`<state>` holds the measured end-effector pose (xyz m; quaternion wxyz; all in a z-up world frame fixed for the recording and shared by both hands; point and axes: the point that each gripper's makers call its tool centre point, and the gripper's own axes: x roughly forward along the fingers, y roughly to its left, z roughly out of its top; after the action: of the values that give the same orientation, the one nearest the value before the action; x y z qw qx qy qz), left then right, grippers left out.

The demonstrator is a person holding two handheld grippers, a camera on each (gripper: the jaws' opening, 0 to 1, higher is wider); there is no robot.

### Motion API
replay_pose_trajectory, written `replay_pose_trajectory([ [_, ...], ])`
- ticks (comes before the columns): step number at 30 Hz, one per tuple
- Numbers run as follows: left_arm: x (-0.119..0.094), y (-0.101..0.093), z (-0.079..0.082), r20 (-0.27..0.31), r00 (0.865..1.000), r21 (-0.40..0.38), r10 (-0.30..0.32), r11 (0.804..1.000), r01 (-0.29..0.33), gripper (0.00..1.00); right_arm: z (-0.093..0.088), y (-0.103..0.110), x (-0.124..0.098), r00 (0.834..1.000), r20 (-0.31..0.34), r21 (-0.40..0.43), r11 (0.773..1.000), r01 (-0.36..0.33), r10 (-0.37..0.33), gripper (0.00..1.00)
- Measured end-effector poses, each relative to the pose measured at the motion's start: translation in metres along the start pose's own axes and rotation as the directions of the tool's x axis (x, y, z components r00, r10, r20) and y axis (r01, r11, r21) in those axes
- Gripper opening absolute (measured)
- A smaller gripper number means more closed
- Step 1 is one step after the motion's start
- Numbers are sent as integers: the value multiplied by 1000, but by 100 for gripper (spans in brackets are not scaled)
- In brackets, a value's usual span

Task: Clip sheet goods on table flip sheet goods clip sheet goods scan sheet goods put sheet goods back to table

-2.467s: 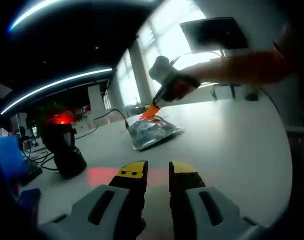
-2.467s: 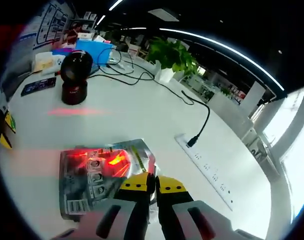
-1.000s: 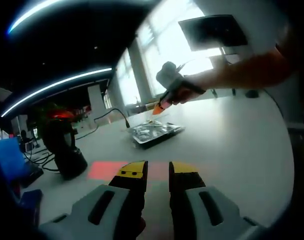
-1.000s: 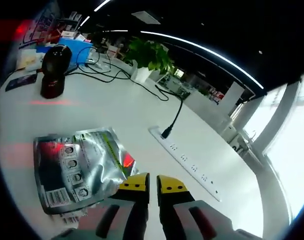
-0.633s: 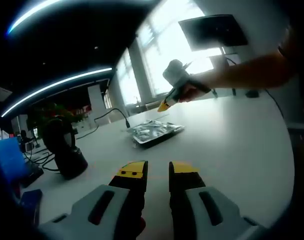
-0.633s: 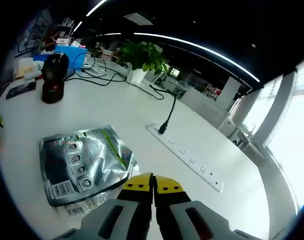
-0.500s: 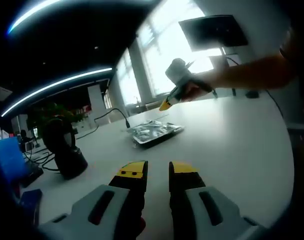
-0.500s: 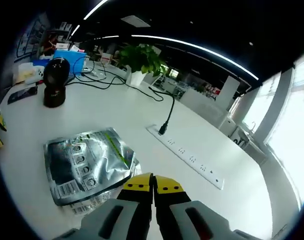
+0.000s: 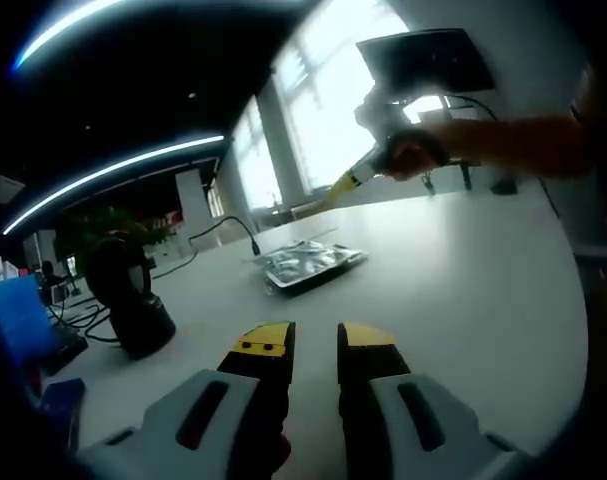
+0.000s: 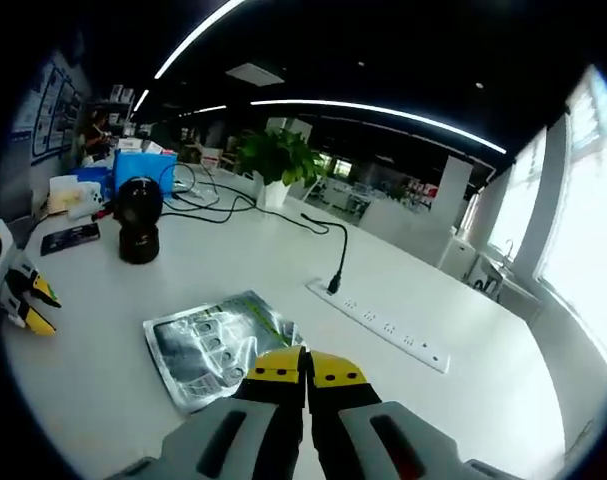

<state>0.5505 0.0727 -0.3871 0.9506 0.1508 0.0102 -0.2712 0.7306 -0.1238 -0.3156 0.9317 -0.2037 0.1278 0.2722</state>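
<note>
Silver pouch (image 10: 219, 345) lies flat on the white table (image 10: 463, 420), free of both grippers; in the left gripper view the pouch (image 9: 308, 265) sits mid-table, well beyond the jaws.

Right gripper (image 10: 305, 366): yellow tips pressed together, nothing between them, held above the table just near of the pouch. In the left gripper view the right gripper (image 9: 355, 177) shows at far right, raised clear above the pouch, held by a hand (image 9: 413, 155); tip state there too small to tell.

Left gripper (image 9: 315, 338): jaws apart with a clear gap, empty, low over the table (image 9: 463, 300). In the right gripper view the left gripper (image 10: 23, 293) sits at the far left edge, well apart from the pouch.

Black scanner (image 10: 139, 232) stands upright on the table, far left of the pouch; the scanner (image 9: 128, 300) is left of the jaws in the left gripper view. White power strip (image 10: 383, 325) with black cable (image 10: 328, 240) lies right of and beyond the pouch. Blue box (image 10: 143, 165) and plant (image 10: 278, 155) at the far side.
</note>
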Motion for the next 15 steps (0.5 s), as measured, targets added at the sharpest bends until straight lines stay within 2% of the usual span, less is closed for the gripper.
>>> replay_pose_trajectory([
  [6, 1, 0, -1, -5, 1000, 9, 4, 1000, -4, 9, 0, 5, -24, 999, 34, -8, 1000, 0, 0, 0],
  [9, 1, 0, -1, -6, 1000, 10, 5, 1000, -5, 9, 2, 7, -38, 998, 67, 39, 999, -11, 9, 0],
  [15, 1, 0, -1, -7, 1000, 13, 6, 1000, -6, 9, -4, 7, -61, 996, 93, 68, 998, 5, -11, 0],
])
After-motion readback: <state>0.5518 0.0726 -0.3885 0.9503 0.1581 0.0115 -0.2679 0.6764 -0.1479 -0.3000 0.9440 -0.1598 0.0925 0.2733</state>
